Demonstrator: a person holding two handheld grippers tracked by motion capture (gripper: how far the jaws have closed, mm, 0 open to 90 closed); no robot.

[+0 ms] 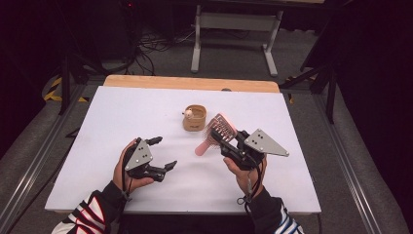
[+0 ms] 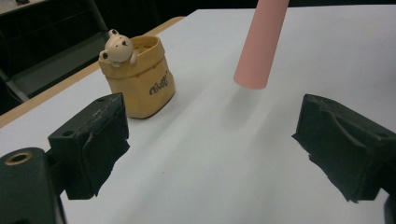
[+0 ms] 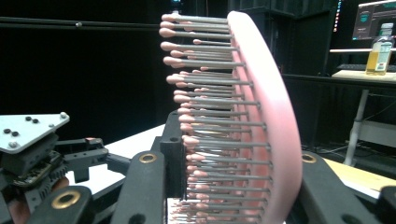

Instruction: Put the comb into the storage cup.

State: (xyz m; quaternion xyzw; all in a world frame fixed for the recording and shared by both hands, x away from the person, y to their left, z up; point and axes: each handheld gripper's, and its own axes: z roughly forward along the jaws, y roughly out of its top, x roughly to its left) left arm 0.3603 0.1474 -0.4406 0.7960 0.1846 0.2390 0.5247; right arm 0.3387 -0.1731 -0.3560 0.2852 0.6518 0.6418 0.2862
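- Lower left of the high view: the left gripper [image 1: 163,153] hovers over bare white table [image 1: 122,112], jaws spread wide with nothing between them; plain surface runs from it out to the table's left and near edges.
- Lower right of centre: the right gripper [image 1: 229,141] is clamped on the head of the pink hairbrush [image 1: 216,131]. In the right gripper view the pins [image 3: 210,116] press against one jaw and the pink back against the other.
- The brush handle [image 2: 261,42] slants down toward the table, its tip at the top centre of the left gripper view, well apart from both left jaws.
- Farther, centre of the high view: a tan pot [image 1: 194,118] stands upright, just beside the brush head, with a small bear figure [image 2: 116,46] at its rim.
- Beyond it lies open white surface up to the wooden far edge [image 1: 190,83].
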